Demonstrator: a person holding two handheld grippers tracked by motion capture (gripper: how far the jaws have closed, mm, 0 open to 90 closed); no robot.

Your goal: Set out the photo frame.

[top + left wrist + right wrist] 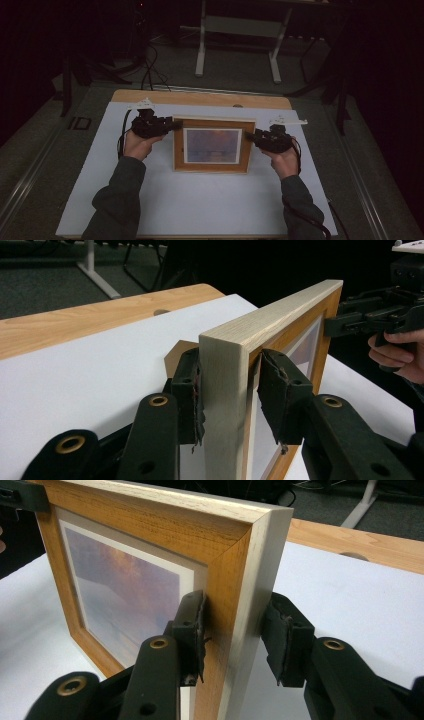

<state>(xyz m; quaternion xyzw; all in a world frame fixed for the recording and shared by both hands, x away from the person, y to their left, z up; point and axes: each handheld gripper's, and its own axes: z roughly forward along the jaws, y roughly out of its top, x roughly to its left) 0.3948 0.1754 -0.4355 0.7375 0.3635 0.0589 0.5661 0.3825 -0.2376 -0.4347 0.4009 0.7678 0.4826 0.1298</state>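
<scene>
A wooden picture frame (214, 145) with a pale outer edge and a sunset print stands upright on the white mat, its face towards the person. My left gripper (175, 125) holds its left upper corner. In the left gripper view my left gripper (227, 385) has one pad on the back and one on the front of the frame's edge (225, 365). My right gripper (251, 136) holds the right side. In the right gripper view my right gripper (235, 630) has the frame (150, 530) between its pads. The brown back stand (175, 352) shows behind the frame.
The white mat (200, 200) covers most of a wooden table (200, 97), which has a cable hole (238, 105) near its far edge. Beyond it, a white desk frame (237, 30) and cables (147, 70) stand on the dark floor.
</scene>
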